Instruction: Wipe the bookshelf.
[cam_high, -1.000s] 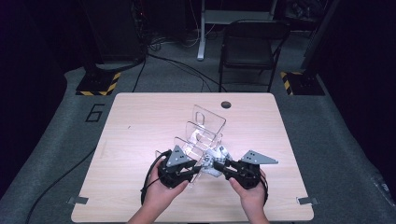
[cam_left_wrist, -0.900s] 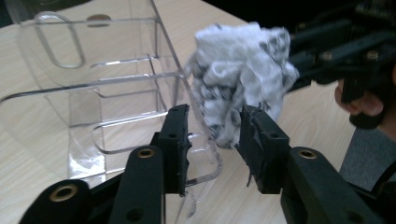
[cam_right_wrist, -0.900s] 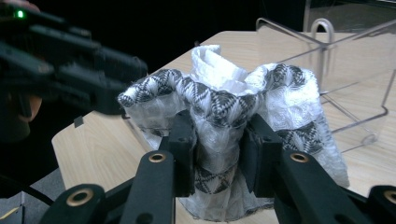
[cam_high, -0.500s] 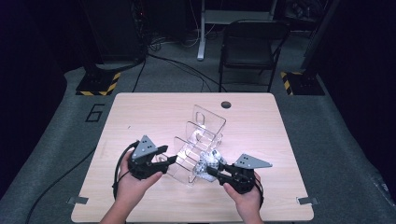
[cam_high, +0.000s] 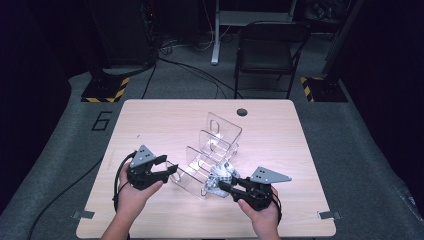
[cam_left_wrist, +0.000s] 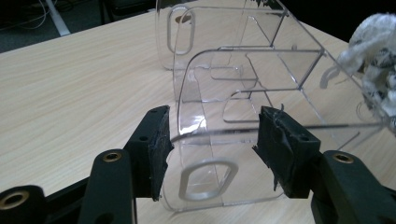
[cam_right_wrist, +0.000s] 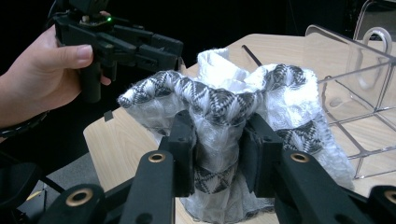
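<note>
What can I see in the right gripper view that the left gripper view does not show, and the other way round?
Right gripper view: the right gripper shut on the black-and-white cloth, and farther off a hand holding the left gripper.

Left gripper view: the left gripper, jaws open and just opened wider, standing either side of the clear organizer's near wall, whose handle slot lies between them.

Both: the cloth, the organizer and the wooden table.

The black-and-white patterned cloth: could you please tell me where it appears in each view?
High view: black-and-white patterned cloth, lower centre, at the right gripper.
Left gripper view: top right edge.
Right gripper view: centre, clamped.
Shared landmark: clear acrylic divider rack, beside it.
</note>
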